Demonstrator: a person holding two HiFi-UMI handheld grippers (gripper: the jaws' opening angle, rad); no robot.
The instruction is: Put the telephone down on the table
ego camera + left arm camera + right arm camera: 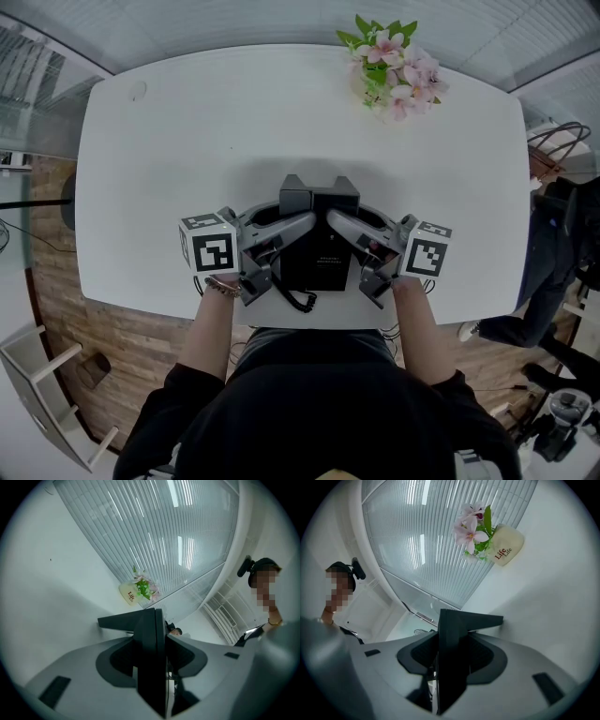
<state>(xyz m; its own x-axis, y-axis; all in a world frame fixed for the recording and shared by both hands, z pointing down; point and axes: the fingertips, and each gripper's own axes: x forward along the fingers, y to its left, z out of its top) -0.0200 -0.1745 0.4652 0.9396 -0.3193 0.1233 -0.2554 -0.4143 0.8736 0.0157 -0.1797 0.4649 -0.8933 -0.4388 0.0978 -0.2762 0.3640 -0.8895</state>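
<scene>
Two-sided carry: left gripper (305, 223) and right gripper (336, 220) each clamp one side edge of the black telephone (319, 255). That probably keeps it level between them over the white table (187, 141). Coiled cord (298, 300) dangles behind the jaws. Can't tell if it's touching down yet.

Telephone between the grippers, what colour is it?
Black telephone, clearest in the head view.

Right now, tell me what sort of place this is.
Likely an office or meeting room: a large white table, a black desk telephone with a coiled cord, and ribbed glass partition walls around it.
</scene>
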